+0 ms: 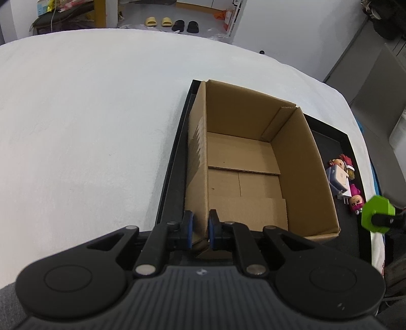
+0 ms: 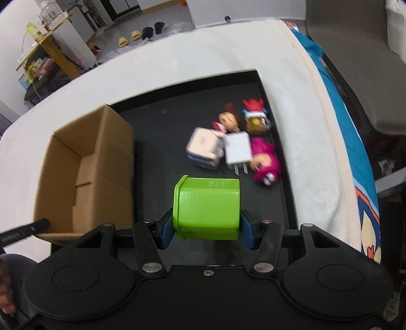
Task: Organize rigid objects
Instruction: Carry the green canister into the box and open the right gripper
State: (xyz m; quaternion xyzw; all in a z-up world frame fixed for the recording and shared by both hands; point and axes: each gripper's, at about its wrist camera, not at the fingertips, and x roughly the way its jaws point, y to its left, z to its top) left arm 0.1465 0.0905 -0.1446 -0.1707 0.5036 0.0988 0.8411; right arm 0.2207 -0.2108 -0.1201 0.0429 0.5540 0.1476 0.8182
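Observation:
An open, empty cardboard box (image 1: 253, 162) stands on a black tray (image 1: 175, 162). My left gripper (image 1: 201, 229) is shut on the box's near left wall. My right gripper (image 2: 206, 228) is shut on a green plastic block (image 2: 206, 207) and holds it above the tray (image 2: 157, 152), right of the box (image 2: 83, 172); the block also shows in the left wrist view (image 1: 378, 214). On the tray's right part lie a white charger (image 2: 238, 148), a pale boxy plug (image 2: 203, 149), a pink figure (image 2: 266, 162) and two small dolls (image 2: 229, 119).
The tray sits on a white cloth-covered table (image 1: 88, 127). A blue patterned cloth (image 2: 355, 157) hangs at the table's right edge, with a grey chair (image 2: 355, 50) beyond. Slippers (image 1: 167, 22) and shelves stand on the floor behind.

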